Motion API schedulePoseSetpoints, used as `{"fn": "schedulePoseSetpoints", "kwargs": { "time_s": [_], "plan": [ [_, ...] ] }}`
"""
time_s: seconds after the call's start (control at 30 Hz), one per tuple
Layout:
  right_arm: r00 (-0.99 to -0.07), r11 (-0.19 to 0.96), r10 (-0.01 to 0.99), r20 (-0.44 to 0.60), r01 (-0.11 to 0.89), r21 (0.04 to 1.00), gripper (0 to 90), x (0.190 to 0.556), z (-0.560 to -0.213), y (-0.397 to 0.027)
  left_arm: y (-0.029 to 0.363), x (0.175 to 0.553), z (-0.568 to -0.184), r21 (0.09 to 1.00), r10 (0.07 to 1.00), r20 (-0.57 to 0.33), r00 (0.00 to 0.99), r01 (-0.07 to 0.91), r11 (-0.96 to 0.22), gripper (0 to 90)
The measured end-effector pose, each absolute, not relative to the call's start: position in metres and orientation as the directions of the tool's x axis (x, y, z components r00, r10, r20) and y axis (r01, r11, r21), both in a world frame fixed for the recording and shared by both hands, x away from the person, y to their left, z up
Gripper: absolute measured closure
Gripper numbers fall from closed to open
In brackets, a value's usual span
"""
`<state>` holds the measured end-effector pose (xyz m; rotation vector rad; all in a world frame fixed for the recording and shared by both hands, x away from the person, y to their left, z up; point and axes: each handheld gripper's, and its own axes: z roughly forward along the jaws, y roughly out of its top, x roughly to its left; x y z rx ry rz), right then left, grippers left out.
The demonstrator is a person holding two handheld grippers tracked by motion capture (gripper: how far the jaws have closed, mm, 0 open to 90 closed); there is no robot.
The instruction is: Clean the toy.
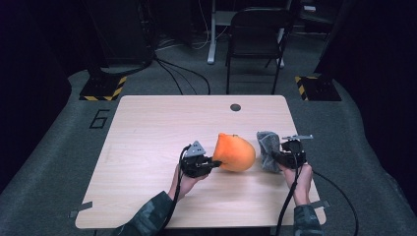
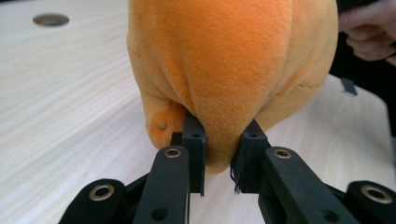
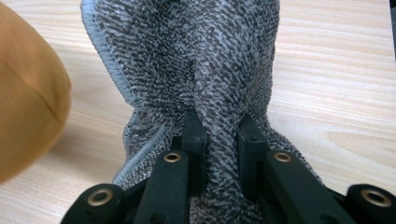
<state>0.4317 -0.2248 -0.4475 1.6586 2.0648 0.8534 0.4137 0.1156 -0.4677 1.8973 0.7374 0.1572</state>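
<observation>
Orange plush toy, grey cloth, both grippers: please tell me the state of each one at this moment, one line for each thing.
Orange plush toy: pinched at one fold by the left gripper, beside the grey cloth.
Grey cloth: bunched up, a fold pinched by the right gripper.
Left gripper: shut on the plush toy.
Right gripper: shut on the cloth.
Table: bare light wood, with a round hole near its far edge.

Light wood table (image 1: pixel 147 147); orange plush (image 1: pixel 235 152), grey cloth (image 1: pixel 268 147) on it.
</observation>
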Motion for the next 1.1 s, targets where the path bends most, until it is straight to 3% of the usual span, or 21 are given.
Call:
{"fn": "schedulePoseSetpoints", "kwargs": {
  "time_s": [0.47, 0.73, 0.93, 1.1],
  "plan": [
    [-0.249, 0.137, 0.965, 0.085, 0.75, 0.647, 77.5, 0.431, -0.447, -0.221, 0.121, 0.426, -0.497, 0.75, 0.589, -0.41, 0.697, 0.625, -0.218, 76.0],
    [-0.291, 0.157, 0.953, 0.084, 0.712, 0.684, 77.6, 0.424, -0.429, -0.208, 0.118, 0.424, -0.497, 0.77, 0.626, -0.332, 0.706, 0.586, -0.253, 71.5],
    [-0.46, 0.244, 0.884, 0.084, 0.606, 0.757, 77.6, 0.404, -0.388, -0.154, 0.115, 0.422, -0.496, 0.776, 0.638, -0.3, 0.709, 0.57, -0.27, 68.1],
    [-0.522, 0.323, 0.851, 0.049, 0.595, 0.736, 77.6, 0.399, -0.392, -0.117, 0.113, 0.419, -0.496, 0.786, 0.642, -0.275, 0.716, 0.552, -0.279, 67.8]
  ]
}}
